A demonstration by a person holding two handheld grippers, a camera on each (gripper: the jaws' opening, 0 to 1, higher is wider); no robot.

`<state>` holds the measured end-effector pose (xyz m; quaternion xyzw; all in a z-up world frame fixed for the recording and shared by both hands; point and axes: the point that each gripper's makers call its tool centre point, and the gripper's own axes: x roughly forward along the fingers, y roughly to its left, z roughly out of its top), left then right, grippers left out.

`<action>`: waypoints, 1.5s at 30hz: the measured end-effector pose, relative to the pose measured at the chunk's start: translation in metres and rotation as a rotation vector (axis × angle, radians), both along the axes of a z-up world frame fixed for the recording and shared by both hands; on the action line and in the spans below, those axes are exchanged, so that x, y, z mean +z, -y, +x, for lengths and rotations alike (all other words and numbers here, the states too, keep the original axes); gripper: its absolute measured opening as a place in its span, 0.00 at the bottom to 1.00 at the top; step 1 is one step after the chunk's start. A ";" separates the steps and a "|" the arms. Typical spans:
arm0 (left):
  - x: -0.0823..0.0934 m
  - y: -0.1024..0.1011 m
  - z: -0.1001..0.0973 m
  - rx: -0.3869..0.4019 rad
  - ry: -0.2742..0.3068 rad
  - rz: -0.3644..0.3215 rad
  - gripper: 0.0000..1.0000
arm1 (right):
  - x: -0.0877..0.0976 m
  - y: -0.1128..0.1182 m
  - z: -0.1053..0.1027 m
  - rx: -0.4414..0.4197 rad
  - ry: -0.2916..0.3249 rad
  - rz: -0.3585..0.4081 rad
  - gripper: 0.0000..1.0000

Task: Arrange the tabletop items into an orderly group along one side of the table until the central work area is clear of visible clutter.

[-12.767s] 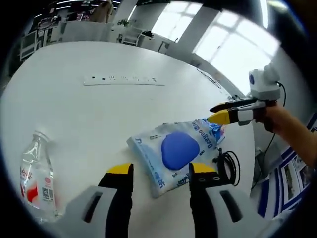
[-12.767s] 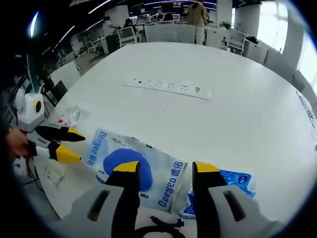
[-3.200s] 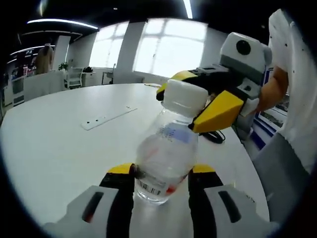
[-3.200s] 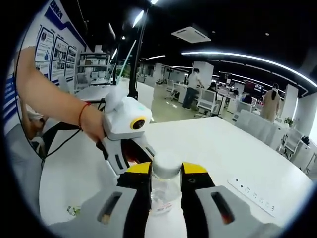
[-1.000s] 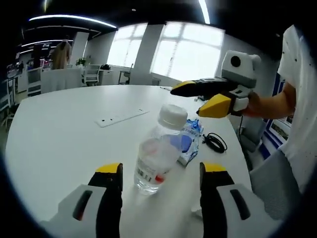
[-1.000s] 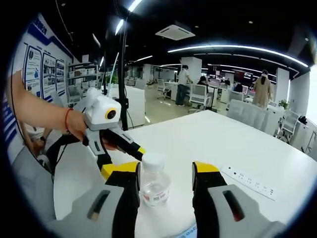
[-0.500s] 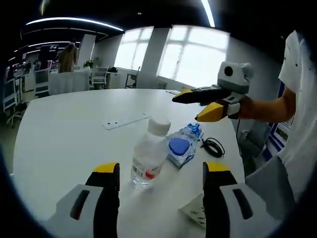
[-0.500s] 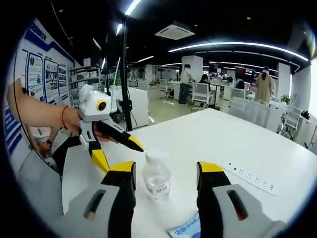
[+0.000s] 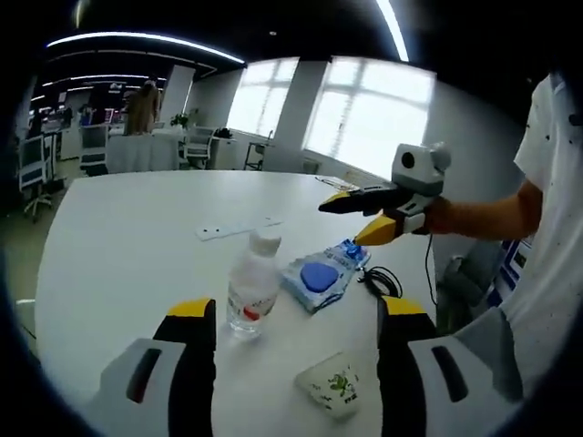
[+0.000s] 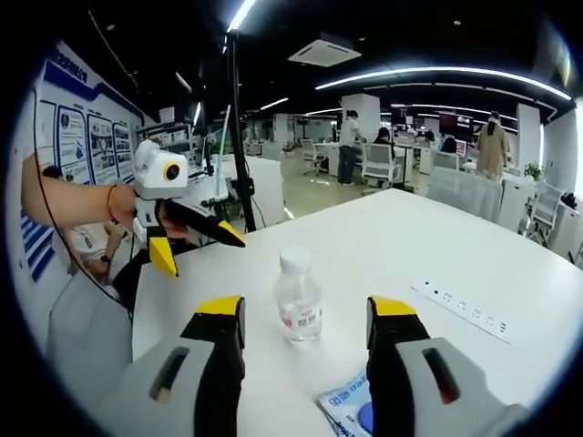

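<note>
Bottle [image 9: 252, 283] upright on table [image 9: 118, 228], blue packet [image 9: 321, 274] beside; left gripper [image 9: 294, 314] and right gripper [image 10: 306, 311] both released, clear.

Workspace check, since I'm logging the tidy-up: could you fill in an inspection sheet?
Surface: white table, mostly bare.
Job's things: water bottle upright, capped; blue pouch flat beside it; crumpled packet near the edge.
Clutter: power strip lying apart from the group.
Grippers: left claw open, holding nothing; right claw open, holding nothing.
Cables: black cable coiled beside the pouch.
Surroundings: open office, desks, chairs, people standing far off.
</note>
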<state>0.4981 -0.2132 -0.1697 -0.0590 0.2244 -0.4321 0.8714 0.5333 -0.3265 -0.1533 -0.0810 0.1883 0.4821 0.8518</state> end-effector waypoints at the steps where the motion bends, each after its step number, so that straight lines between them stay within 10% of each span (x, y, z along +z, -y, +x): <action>1: 0.001 -0.002 -0.004 0.014 -0.002 0.003 0.74 | -0.002 0.002 -0.003 0.006 -0.013 -0.001 0.52; 20: 0.031 -0.037 -0.059 0.198 0.012 -0.019 0.76 | -0.033 0.011 -0.040 0.135 -0.162 -0.018 0.51; 45: 0.015 -0.050 -0.091 0.261 -0.050 -0.012 0.74 | -0.108 -0.026 -0.089 0.494 -0.386 -0.137 0.35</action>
